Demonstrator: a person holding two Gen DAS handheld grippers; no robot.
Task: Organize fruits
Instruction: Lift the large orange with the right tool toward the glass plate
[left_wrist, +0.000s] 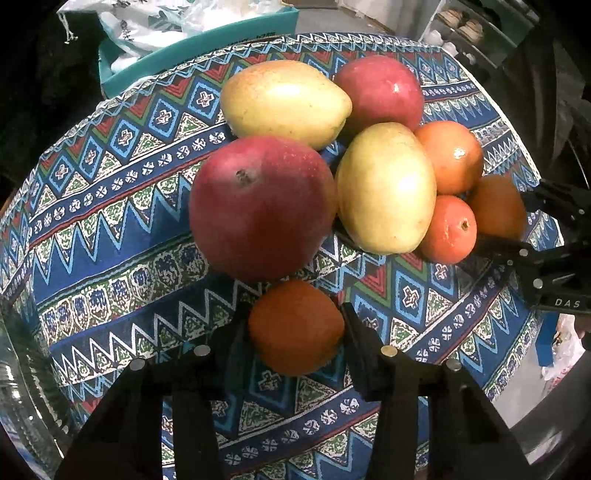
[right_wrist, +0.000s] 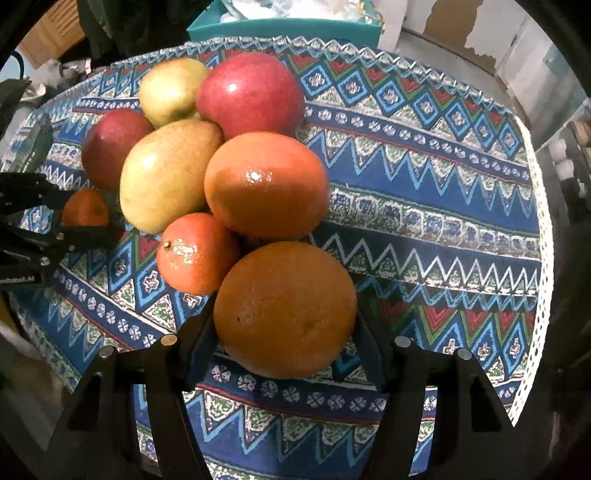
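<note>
A pile of fruit lies on a patterned blue cloth (left_wrist: 110, 229): two red mangoes (left_wrist: 262, 206), two yellow mangoes (left_wrist: 386, 188) and several oranges (left_wrist: 452, 157). My left gripper (left_wrist: 295, 328) is shut on a small orange (left_wrist: 295, 325) in front of the big red mango; it also shows in the right wrist view (right_wrist: 85, 208). My right gripper (right_wrist: 284, 317) is shut on a large orange (right_wrist: 284, 306) at the pile's near side; that orange shows in the left wrist view (left_wrist: 498, 206), with the right gripper (left_wrist: 517, 225) around it.
A teal box (left_wrist: 192, 51) with white bags stands behind the table. A glass bowl (left_wrist: 22, 398) sits at the left edge in the left wrist view. The cloth's white trim (right_wrist: 539, 258) marks the table's right edge. Shelves (left_wrist: 476, 29) stand at the back right.
</note>
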